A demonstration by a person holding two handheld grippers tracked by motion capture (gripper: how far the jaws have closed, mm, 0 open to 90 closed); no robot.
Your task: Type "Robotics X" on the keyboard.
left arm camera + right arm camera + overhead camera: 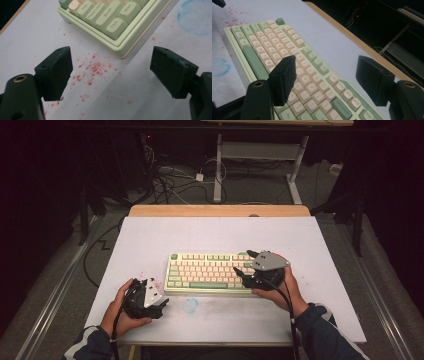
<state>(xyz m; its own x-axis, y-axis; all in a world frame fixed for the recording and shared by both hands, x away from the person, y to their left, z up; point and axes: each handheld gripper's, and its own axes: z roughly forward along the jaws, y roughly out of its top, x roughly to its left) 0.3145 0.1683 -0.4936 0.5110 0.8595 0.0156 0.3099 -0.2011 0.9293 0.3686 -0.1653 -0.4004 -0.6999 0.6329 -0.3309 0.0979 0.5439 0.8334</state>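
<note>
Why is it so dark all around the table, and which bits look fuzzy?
High view: light falls on the white table top, the floor behind stays dim. Left gripper view: the green and cream keyboard is sharp, its near black claw soft. Right gripper view: far keys blur, background nearly black.

**Count on the table**

One keyboard [209, 273] lies on one table [150, 235]. Two tools are in hand: the left tool [159, 309] and the right tool [246, 262], each with two black jaws. Two hands hold them. One blue smudge [190, 305] marks the sheet.
</note>
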